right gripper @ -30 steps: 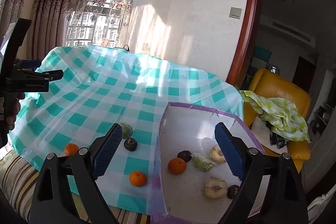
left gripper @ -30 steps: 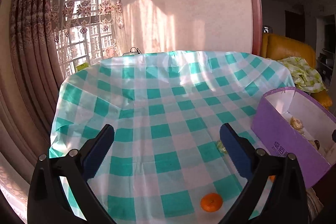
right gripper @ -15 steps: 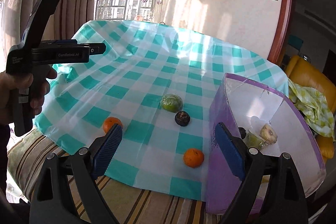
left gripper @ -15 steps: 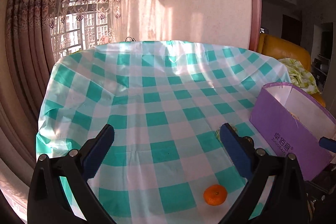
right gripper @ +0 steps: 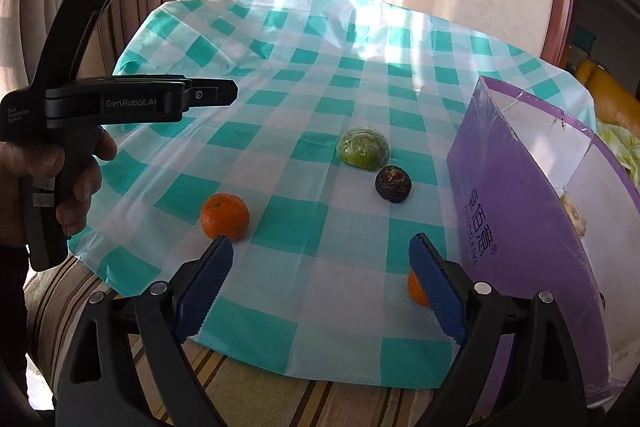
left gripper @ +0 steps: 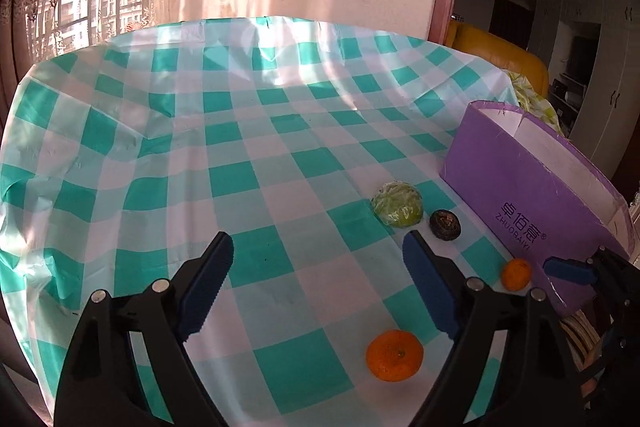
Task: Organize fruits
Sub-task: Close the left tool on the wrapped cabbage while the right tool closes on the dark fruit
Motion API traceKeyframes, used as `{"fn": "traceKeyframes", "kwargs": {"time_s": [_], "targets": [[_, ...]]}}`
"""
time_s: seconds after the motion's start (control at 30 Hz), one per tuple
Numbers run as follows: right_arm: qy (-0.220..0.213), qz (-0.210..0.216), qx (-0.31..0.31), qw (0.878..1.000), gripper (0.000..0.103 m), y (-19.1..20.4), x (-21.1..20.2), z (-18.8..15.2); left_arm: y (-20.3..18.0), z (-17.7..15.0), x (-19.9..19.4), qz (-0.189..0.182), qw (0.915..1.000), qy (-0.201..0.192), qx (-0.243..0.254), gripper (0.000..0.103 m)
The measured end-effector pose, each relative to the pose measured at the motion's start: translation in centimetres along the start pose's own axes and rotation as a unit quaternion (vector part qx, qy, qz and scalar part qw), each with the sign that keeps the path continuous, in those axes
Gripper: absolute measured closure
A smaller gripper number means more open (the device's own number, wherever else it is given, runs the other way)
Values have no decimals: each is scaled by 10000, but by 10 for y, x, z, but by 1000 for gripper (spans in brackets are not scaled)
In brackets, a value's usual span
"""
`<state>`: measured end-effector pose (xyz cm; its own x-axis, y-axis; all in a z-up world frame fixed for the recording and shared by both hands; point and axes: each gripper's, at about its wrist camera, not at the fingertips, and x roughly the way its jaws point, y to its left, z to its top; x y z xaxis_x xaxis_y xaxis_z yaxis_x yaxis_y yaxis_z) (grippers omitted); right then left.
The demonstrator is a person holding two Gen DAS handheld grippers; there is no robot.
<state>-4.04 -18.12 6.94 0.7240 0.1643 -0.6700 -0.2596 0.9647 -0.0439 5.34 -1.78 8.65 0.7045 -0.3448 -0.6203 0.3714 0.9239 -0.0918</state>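
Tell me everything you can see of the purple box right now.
The purple box is an open-topped carton, seemingly cardboard, purple outside and white inside, with dark lettering printed on its long side. Its top edge looks a little torn. It stands upright at the right end of the checked tablecloth. At least one pale fruit shows inside; the rest of the inside is hidden. A small orange lies close beside its near corner; whether they touch is unclear. Neither gripper touches it.
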Motion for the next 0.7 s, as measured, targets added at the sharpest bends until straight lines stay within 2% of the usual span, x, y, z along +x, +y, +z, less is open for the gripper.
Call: {"fn": "traceKeyframes", "kwargs": {"time_s": [0.17, 0.27, 0.5, 0.7], "targets": [[151, 112, 412, 9990, 16, -12, 20, 9, -12, 9, 32, -436, 9971, 375, 494, 18], [221, 113, 592, 9979, 16, -15, 30, 13, -19, 16, 55, -773, 9929, 607, 669, 23], [493, 113, 1325, 9899, 16, -36, 57, 22, -36, 27, 103, -1197, 9806, 1059, 1138, 26], [577, -13, 1488, 9872, 23, -42, 72, 27, -46, 32, 133, -1467, 9705, 1291, 1416, 26]]}}
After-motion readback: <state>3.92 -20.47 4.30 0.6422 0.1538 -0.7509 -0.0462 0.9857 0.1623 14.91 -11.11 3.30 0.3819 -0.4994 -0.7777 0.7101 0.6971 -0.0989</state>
